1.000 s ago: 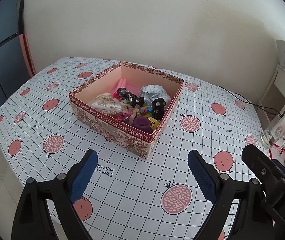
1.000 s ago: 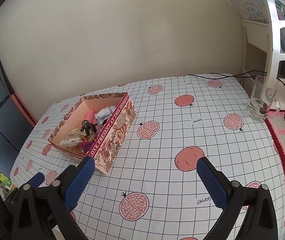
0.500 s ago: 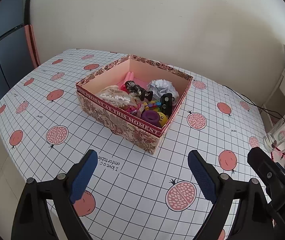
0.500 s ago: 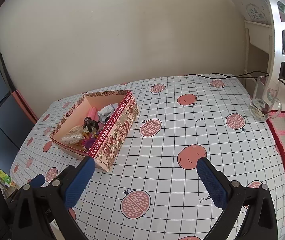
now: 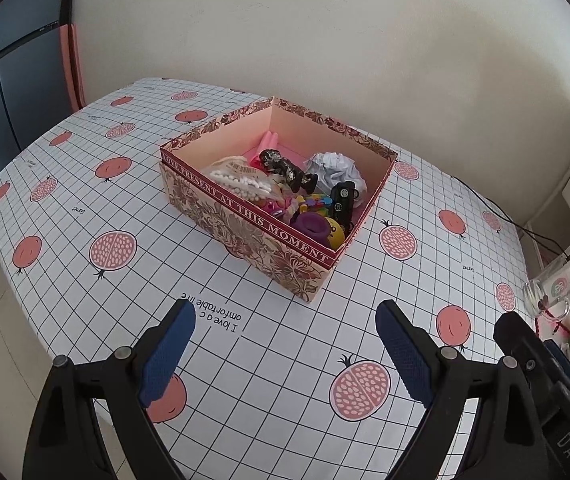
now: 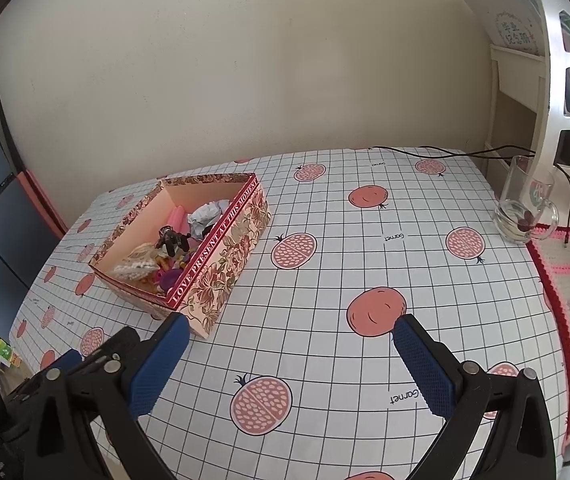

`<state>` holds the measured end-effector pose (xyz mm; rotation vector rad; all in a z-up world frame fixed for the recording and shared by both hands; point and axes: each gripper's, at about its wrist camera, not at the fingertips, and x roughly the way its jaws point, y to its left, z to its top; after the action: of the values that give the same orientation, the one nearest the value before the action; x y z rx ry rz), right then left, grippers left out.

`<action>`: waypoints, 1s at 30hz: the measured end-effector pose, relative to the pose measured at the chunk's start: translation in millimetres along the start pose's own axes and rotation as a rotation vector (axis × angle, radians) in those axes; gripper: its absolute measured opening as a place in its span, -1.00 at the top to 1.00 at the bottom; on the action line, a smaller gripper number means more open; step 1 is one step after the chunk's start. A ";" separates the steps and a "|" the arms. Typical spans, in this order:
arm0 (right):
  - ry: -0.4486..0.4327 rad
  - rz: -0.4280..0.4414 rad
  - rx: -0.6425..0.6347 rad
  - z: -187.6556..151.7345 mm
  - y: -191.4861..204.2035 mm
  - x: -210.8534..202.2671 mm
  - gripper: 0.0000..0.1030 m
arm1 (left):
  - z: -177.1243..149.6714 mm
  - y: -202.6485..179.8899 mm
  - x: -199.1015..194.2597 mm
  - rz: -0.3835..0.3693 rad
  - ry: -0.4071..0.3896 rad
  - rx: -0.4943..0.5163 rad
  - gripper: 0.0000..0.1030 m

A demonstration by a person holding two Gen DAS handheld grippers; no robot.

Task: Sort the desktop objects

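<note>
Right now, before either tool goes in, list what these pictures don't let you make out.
- Box bottom: both views, the piled items cover it.
- Items under the bead bag and figurine: left view, buried; kinds unclear.
- Box contents nearest its red-banded wall: right view, that wall hides them.
- Dark bits in the glass mug: right view, too small to name.
- Things on the knitted mat: cut off by the right edge.

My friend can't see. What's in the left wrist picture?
A flowery box full of little things sits on a pomegranate-print tablecloth. The left gripper hovers before it, jaws wide open, empty.
</note>
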<state>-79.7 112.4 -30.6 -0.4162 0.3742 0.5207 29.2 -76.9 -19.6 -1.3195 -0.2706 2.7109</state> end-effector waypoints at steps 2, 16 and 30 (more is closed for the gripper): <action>-0.003 0.004 -0.005 -0.2 1.2 -0.2 -1.00 | -0.4 0.4 0.0 0.009 0.000 -0.001 -0.79; -0.019 0.013 -0.001 0.4 -0.2 -1.8 -1.00 | 0.8 -1.4 -4.6 0.032 -0.034 0.017 -0.79; -0.028 0.021 0.000 1.0 -0.7 -3.0 -1.00 | 1.0 -3.0 -8.4 0.052 -0.055 0.027 -0.79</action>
<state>-81.5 111.1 -28.2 -0.4049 0.3520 0.5462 33.6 -75.5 -11.8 -1.2641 -0.2071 2.7870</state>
